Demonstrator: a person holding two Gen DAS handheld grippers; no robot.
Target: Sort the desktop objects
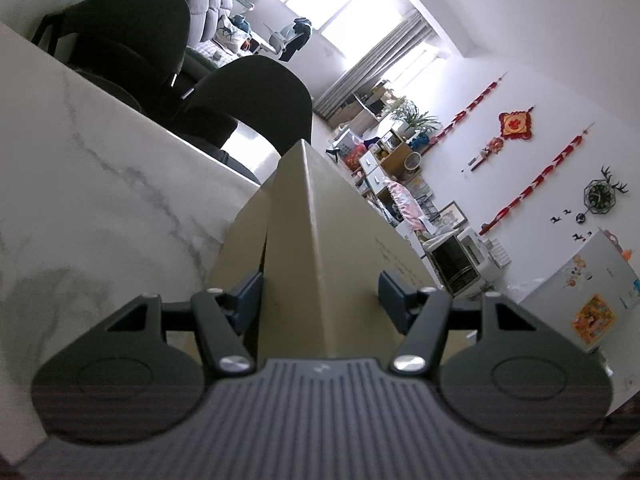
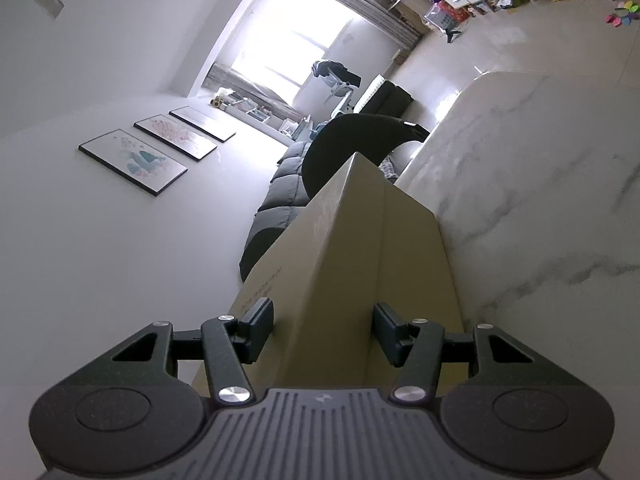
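Cardboard box [image 1: 304, 248] fills the centre of both wrist views, one edge pinched by the left gripper [image 1: 320, 300] and another by the right gripper [image 2: 322, 330], each with its pads pressed to the box walls. It sits on or just above the marble tabletop [image 1: 100, 168]; which, the views do not settle. Dark chairs [image 1: 256, 96] stand beyond. The step looks like carrying the box; next, both hands must move together, keeping it level.

We cannot read the faint print on the cardboard box [image 1: 320, 240]; its near end is hidden behind each gripper's body, and the marble bench [image 1: 100, 184] runs off the picture's edge.
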